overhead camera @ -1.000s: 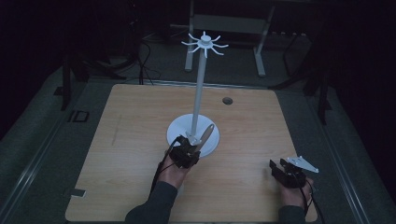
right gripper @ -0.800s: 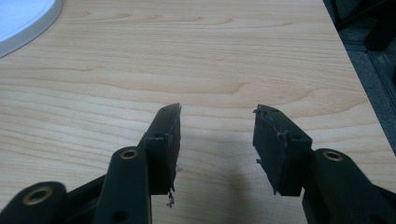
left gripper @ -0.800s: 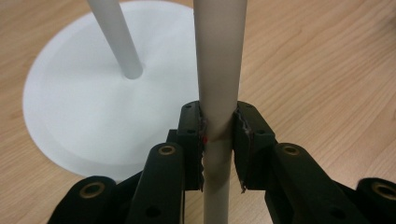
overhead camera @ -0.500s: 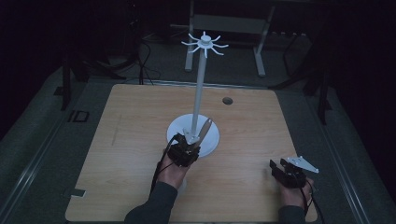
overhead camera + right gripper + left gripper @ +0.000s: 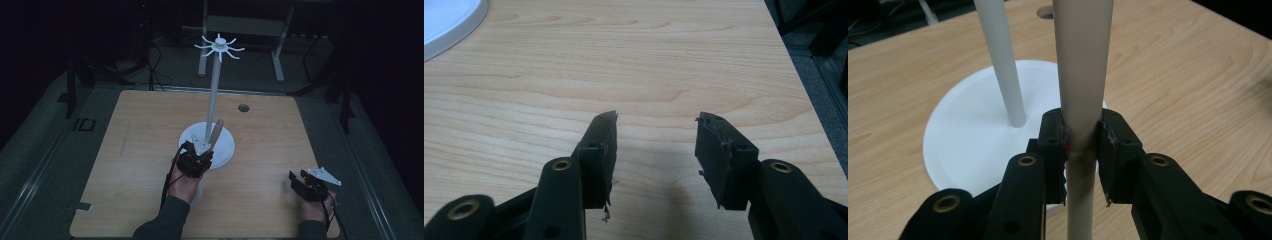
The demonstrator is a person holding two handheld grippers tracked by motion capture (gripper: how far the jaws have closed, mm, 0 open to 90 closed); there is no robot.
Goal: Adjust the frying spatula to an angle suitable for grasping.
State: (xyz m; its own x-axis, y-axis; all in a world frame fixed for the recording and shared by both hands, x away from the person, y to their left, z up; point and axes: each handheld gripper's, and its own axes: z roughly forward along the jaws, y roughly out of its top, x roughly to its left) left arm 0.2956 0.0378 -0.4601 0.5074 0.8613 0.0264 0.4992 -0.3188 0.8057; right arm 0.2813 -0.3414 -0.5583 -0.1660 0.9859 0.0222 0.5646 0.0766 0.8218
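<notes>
Left gripper clenched on pale handle, lifted off table; white stand just ahead, hanging not yet done. Your right gripper gaped empty.

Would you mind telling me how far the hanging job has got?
Picked up: the left gripper is shut on the utensil handle, beside the stand's pole. Left: getting it onto a hook at the top. The right gripper is open over the table.
</notes>
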